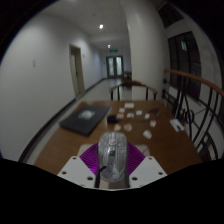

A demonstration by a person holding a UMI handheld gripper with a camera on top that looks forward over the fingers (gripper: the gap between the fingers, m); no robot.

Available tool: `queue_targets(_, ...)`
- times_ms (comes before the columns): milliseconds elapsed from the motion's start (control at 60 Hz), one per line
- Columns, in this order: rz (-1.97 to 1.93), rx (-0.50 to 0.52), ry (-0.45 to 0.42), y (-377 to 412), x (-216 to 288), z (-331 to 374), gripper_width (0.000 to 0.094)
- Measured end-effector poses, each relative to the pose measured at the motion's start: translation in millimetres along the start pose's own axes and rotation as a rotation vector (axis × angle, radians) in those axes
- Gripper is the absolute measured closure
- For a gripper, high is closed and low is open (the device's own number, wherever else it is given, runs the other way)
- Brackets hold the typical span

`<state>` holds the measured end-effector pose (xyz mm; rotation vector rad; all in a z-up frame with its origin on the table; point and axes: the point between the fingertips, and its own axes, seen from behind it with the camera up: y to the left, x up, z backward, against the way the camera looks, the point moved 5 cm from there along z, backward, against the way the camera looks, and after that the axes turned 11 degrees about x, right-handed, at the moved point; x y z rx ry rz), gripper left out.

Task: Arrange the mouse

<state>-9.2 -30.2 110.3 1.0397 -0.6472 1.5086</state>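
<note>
A pale grey mouse (pixel 112 156) sits upright between my gripper's (pixel 112 160) two fingers, its cable running down at its left side. The purple pads (pixel 91 158) press against it on both sides, so the gripper is shut on the mouse. The mouse is held above the near end of a long brown wooden table (pixel 160 140). The fingers' lower parts are hidden at the bottom of the view.
A dark flat rectangular thing (pixel 83 119) lies on the table's left side. Several small white objects (pixel 130 125) are scattered across the middle. A dark chair (pixel 133 91) stands at the far end. A railing (pixel 196 98) runs along the right, and a corridor lies beyond.
</note>
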Motion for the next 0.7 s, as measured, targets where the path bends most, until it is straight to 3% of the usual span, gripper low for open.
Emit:
queue_targets(167, 0.005, -0.076, 0.162, 2, -78, -40, 0.06)
queue_targets(300, -0.001, -0.057, 0.186, -3, -84, -42, 0.0438)
queue_targets(333, 0.007, -0.046, 0.205, -4, -84, -41, 0.0393)
queue_targets(433, 0.059, 0.037, 0.244, 2, -82, -23, 0.0132)
queue_targets(450, 0.068, 0.05, 0.237, 3, -80, -19, 0.0048)
queue_targets(500, 0.078, 0.072, 0.225, 4, -75, -1, 0.01)
queue_targets(700, 0.088, 0.165, 0.199, -17, -72, 90, 0.0087)
